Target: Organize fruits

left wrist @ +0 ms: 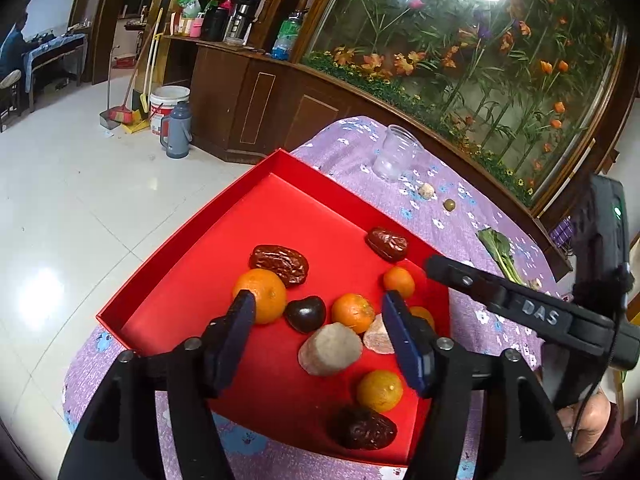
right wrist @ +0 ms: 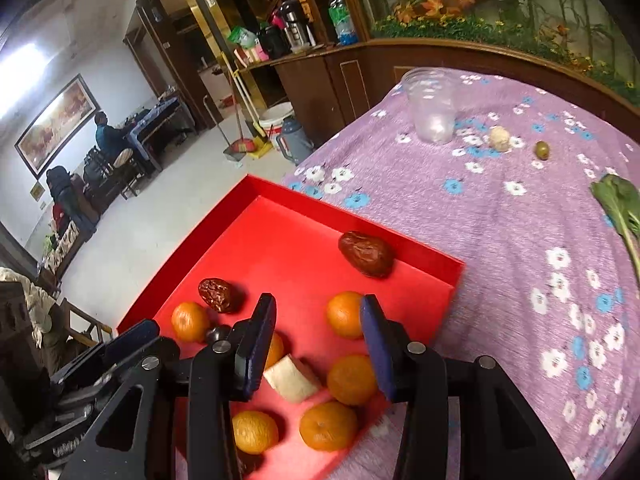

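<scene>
several oranges, wrinkled red dates and a pale root chunk gathered in the red tray at the corner of the purple floral cloth, apparently corralled there to stop rolling. left gripper above the cluster, released, jaws wide, grasping nothing. right gripper likewise spread and bare, near the tray's right rim. still outside on the cloth: one green olive-like fruit, a whitish lump, a leafy green, a clear plastic cup. probably next: the stray green fruit, well apart from the tray.
</scene>
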The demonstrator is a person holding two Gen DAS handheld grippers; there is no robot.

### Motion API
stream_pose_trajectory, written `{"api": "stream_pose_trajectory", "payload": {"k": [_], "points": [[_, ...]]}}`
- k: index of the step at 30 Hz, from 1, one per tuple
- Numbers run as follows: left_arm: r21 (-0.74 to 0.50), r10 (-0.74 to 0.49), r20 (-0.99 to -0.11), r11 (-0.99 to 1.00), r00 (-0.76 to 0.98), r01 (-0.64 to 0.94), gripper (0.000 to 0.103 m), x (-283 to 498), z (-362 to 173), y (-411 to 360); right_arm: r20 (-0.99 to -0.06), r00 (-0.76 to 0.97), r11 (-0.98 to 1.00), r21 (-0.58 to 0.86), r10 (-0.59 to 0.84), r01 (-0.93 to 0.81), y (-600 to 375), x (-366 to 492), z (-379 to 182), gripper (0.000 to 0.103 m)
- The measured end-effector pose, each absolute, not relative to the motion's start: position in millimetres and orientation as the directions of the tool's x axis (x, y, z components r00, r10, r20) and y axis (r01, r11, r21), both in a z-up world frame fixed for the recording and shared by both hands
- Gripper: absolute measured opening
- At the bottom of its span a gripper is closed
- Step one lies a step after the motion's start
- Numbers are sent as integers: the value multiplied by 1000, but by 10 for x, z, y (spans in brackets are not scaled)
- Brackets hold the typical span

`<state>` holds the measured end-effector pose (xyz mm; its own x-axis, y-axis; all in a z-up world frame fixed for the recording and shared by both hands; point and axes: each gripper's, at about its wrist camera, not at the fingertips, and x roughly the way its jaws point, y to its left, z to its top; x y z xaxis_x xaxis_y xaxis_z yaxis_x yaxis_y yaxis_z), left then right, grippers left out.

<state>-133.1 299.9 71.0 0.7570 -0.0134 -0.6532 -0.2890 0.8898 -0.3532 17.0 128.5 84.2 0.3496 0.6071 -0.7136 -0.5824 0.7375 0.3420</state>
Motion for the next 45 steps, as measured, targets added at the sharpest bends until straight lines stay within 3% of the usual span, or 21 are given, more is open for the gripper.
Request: {"api": "stream_pose_trajectory", "payload": {"k": [5,21,27,45], "points": [[-330,-21,-656,907,754,-261,66,-1328,777,2831,-702,415,773,307,578,-556,895,-7,905,57],[-122,31,-726,978,687,-172,75,-1214,830,1927,-702,546,842,143,457,-520,150,-587,785,63],[-64,57,-740,986,671,-154,75,-1211,841,1675,-684,571,842,122,455,-525,-21,-708,788,68],[51,125,-734,990,668,-130,75,-1250,853,1309,-670,580,850,149,462,-505,-298,-931,746,70]]}}
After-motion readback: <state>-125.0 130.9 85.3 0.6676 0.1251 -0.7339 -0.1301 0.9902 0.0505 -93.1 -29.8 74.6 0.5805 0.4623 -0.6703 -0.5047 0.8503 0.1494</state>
